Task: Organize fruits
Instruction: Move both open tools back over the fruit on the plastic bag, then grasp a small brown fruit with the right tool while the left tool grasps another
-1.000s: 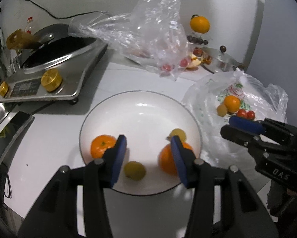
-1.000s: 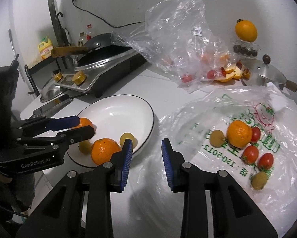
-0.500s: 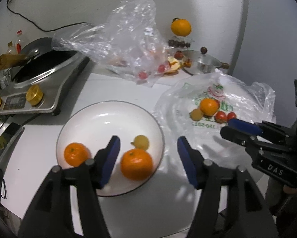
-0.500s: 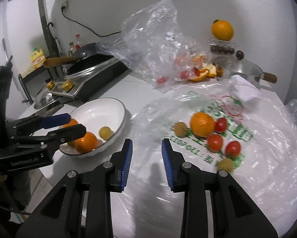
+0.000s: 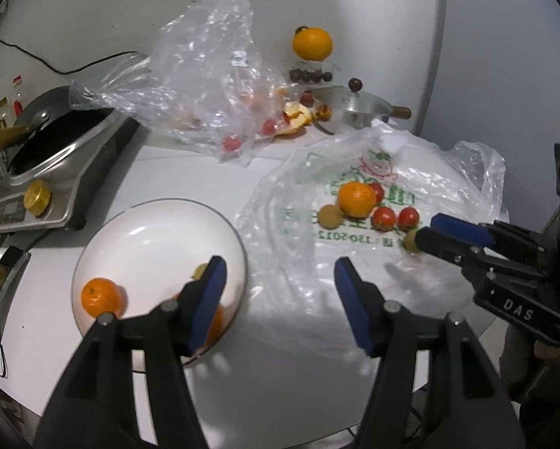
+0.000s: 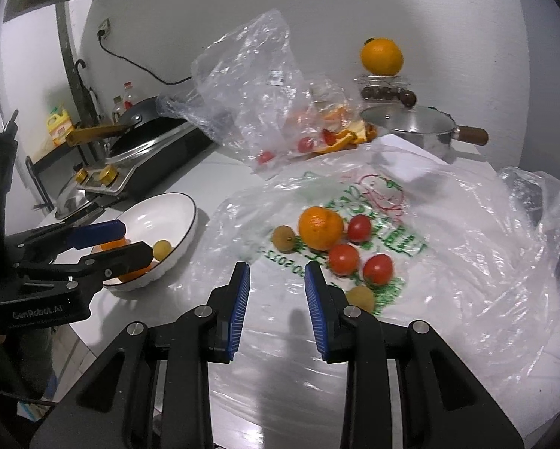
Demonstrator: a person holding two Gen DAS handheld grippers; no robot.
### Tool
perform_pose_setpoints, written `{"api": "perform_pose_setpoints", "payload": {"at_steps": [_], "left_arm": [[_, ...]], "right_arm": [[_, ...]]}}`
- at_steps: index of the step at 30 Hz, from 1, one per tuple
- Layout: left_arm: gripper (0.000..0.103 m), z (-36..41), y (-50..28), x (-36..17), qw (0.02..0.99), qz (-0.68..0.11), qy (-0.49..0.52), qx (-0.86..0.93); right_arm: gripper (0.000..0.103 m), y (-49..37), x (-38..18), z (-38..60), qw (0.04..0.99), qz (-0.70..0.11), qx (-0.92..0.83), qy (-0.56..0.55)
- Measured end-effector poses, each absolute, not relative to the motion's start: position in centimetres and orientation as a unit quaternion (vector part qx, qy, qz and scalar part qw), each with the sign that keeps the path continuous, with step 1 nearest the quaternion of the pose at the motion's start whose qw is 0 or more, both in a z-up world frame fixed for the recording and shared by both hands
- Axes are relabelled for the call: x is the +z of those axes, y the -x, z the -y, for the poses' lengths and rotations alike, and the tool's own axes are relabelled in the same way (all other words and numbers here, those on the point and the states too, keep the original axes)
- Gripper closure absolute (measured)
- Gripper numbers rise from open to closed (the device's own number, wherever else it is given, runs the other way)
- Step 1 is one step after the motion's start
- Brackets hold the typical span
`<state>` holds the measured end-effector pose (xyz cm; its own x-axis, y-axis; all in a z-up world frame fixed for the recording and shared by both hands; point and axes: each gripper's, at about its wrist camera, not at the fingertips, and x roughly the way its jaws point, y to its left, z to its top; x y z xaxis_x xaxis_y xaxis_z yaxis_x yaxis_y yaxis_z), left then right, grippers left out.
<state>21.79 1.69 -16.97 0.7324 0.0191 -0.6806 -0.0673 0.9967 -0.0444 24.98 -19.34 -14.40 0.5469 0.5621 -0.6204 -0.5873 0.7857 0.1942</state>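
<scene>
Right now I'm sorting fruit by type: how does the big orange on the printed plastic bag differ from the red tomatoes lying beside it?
The big orange is orange with a dimpled skin; the red tomatoes are red, smooth and glossy. The orange is clearly larger than any tomato. There is one orange but three tomatoes. All are roundish and lie loose on the printed plastic bag, not yet in the white plate.

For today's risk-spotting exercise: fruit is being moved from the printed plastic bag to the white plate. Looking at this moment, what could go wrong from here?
1. The three tomatoes lie tight against the orange on the printed bag; a gripper closing on one may nudge or squash a neighbour.
2. The fruit rests on loose, crinkled plastic, so fingers may snag the film and drag or roll everything.
3. The left gripper hangs over the white plate rim; lowering carelessly could knock it.
</scene>
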Motion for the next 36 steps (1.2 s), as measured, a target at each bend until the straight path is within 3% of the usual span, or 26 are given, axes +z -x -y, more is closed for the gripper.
{"api": "perform_pose_setpoints", "payload": {"at_steps": [17,36], "left_arm": [[0.042,3.5,-24.8,-18.0,0.922,-0.386,0.014,0.01],[0.042,3.4,-26.8,-19.3,0.916,-0.401,0.016,0.01]], "right_arm": [[0.071,-27.1,-15.9,24.0,0.88,-0.357,0.312,0.005],[0.071,-29.1,-18.2,22.6,0.864,-0.389,0.321,0.017]]}}
